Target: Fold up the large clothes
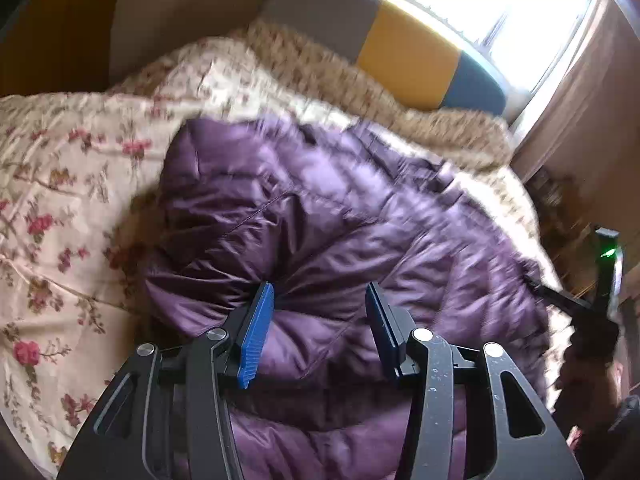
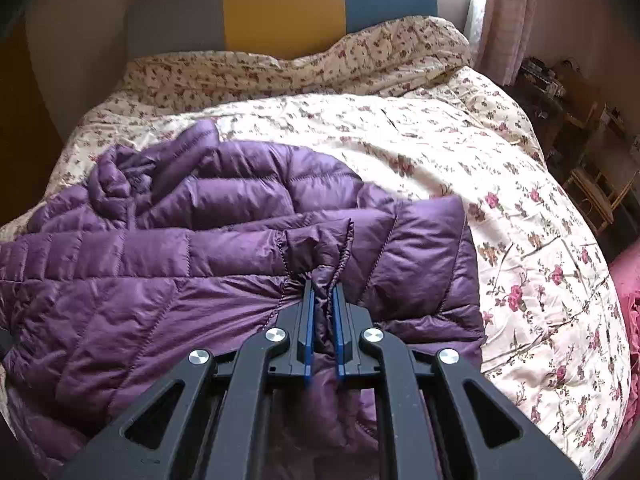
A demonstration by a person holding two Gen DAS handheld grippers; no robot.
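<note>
A purple quilted puffer jacket (image 2: 168,272) lies crumpled on a floral bedspread (image 2: 500,184). In the right wrist view my right gripper (image 2: 323,284) is shut on a gathered fold of the jacket by an elastic-trimmed edge, and fabric bunches between the blue pads. In the left wrist view the jacket (image 1: 328,208) fills the middle, blurred by motion. My left gripper (image 1: 322,300) stands half wide with a thick puffed wad of jacket filling the gap. Creases radiate from the left pad (image 1: 258,336), which presses into the fabric.
A headboard (image 2: 280,4) in grey, yellow and teal stands at the far end of the bed. A bright window (image 1: 500,4) and curtains are at the right. Wooden furniture with clutter (image 2: 588,120) stands beside the bed's right edge. The right tool's black frame (image 1: 606,256) shows a green light.
</note>
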